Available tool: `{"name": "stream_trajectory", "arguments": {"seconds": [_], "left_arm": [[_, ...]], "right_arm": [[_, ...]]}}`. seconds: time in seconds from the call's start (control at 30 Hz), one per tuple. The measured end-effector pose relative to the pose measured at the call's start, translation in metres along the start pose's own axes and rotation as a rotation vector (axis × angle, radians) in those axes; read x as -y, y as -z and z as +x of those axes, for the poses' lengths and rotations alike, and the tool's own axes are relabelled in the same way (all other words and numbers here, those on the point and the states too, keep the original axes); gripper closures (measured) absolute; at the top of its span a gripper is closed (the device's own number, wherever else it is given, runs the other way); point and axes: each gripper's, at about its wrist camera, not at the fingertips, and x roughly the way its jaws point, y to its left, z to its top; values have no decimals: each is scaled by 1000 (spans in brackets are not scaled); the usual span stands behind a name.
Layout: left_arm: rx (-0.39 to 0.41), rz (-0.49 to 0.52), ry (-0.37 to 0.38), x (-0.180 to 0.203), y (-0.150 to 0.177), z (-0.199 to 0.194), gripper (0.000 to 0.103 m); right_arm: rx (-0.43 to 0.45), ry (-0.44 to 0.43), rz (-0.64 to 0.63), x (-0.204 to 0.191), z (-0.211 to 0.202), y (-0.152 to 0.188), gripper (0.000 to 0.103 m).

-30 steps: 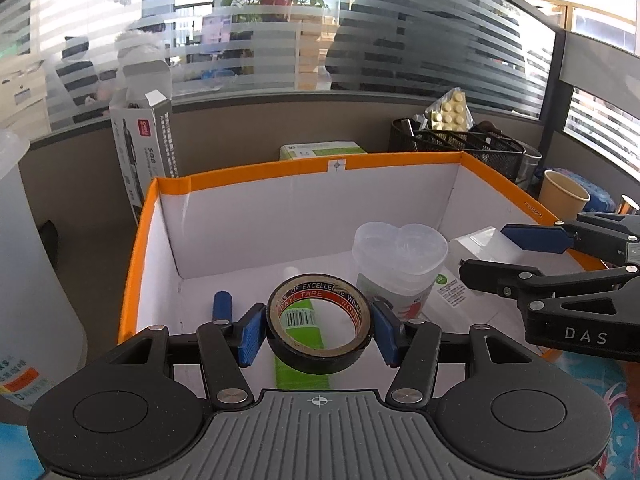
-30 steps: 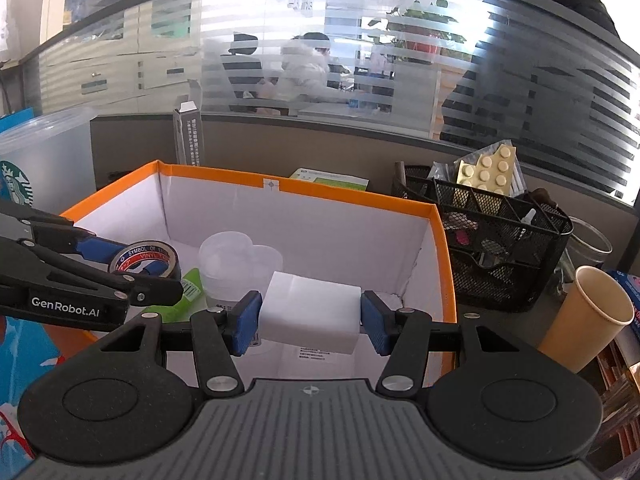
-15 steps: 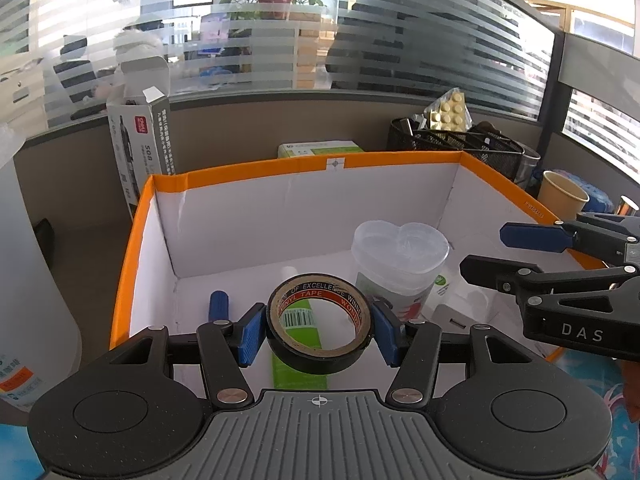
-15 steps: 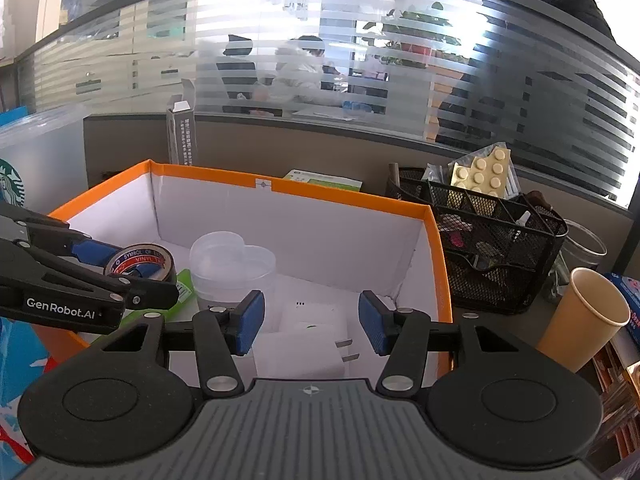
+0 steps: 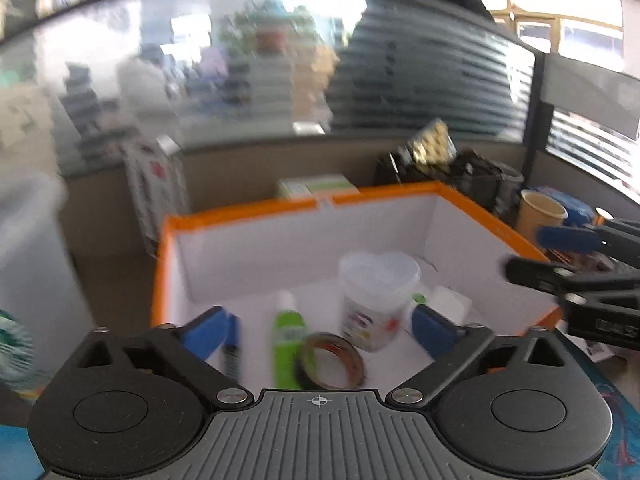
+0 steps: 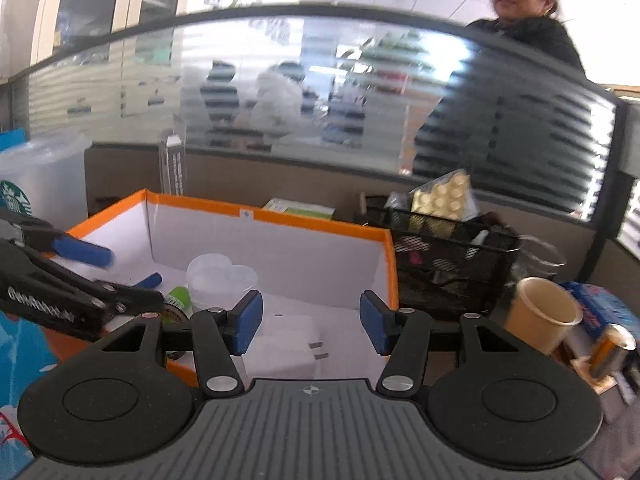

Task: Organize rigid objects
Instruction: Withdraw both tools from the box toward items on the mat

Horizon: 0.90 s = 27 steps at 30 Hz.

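Note:
An orange-rimmed white box [image 5: 248, 214] [image 6: 320, 224] holds the objects. My left gripper [image 5: 318, 332] is open above its near side. The tape roll [image 5: 331, 361] lies flat on the box floor between and below my left fingers, beside a green tube [image 5: 287, 340], a blue marker [image 5: 232, 344] and a clear heart-lidded tub [image 5: 378, 296] [image 6: 220, 282]. My right gripper [image 6: 311, 320] is open and empty above the white charger block [image 6: 286, 344], which lies in the box's right part [image 5: 448, 302].
A black mesh basket [image 6: 444, 264] with a pill blister stands right of the box. A paper cup [image 6: 544, 316] and small items sit further right. A Starbucks container [image 6: 36, 184] stands left. A partition with striped glass runs behind, and a person stands beyond it.
My left gripper opened and dropped the tape roll into the box, then rose. My right gripper let go of the white block a second ago and has lifted back.

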Motion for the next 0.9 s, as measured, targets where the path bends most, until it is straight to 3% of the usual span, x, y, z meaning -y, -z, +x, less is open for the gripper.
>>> {"name": "stream_trajectory", "arguments": {"seconds": [0.1,0.17,0.33,0.47,0.57,0.77,0.9], "left_arm": [[37,3,-16,-6,0,-23,1],[48,-4,-21,-9,3,-35,1],[31,12,-22,-9,27,-55,0],[-10,23,-2,-2,51,-61,0],[-27,37,7,3,63,-64,0],[-48,-18,3,-7,72,-65,0],[-42,-35,-6,-16,76,-70,0]], "right_arm": [[23,-15,0,-2,-28,7,46],[18,-51,-2,-5,-44,17,37],[-86,-147,-22,-18,-54,56,16],[-194,-171,-7,-31,-45,88,14],[-198,-187,50,-40,-49,102,6],[-226,-236,152,-57,-36,104,1],[-234,-197,147,-62,-20,99,1]]}}
